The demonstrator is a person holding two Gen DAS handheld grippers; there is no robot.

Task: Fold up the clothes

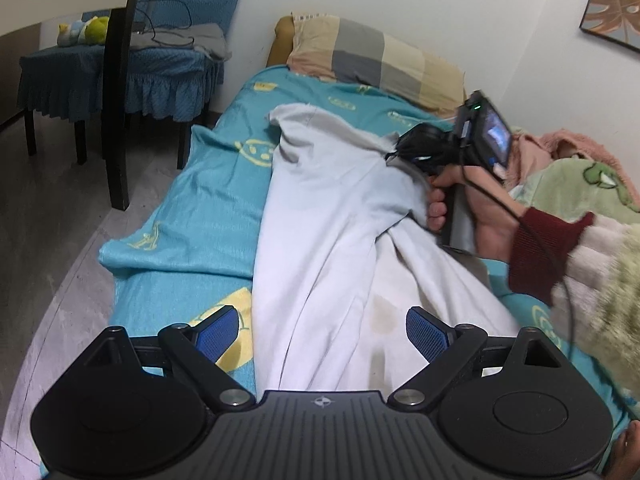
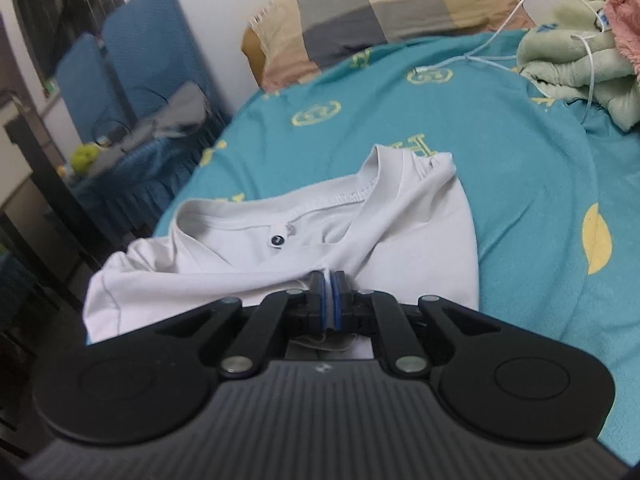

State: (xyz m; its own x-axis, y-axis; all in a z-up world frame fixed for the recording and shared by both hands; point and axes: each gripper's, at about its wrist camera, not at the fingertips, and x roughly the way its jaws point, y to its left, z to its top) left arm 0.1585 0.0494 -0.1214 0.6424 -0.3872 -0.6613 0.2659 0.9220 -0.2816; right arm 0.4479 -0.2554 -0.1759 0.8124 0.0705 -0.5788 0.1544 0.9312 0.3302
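A white T-shirt [image 1: 332, 216] lies lengthwise on the teal bed sheet [image 1: 212, 184]. My left gripper [image 1: 322, 330] is open, its blue pads on either side of the shirt's near end, holding nothing. My right gripper [image 2: 328, 288] is shut on a fold of the T-shirt [image 2: 256, 248] just below the neckline, with the collar and label in front of it. In the left wrist view the right gripper's body [image 1: 452, 148] and the hand holding it sit at the shirt's far right, cloth bunched up around them.
A checked pillow [image 1: 380, 60] lies at the head of the bed. Green and pink blankets [image 2: 580, 52] and a white cable [image 2: 520, 32] lie at the right. A blue-covered chair [image 1: 120, 68] and dark table leg [image 1: 118, 80] stand left on the floor.
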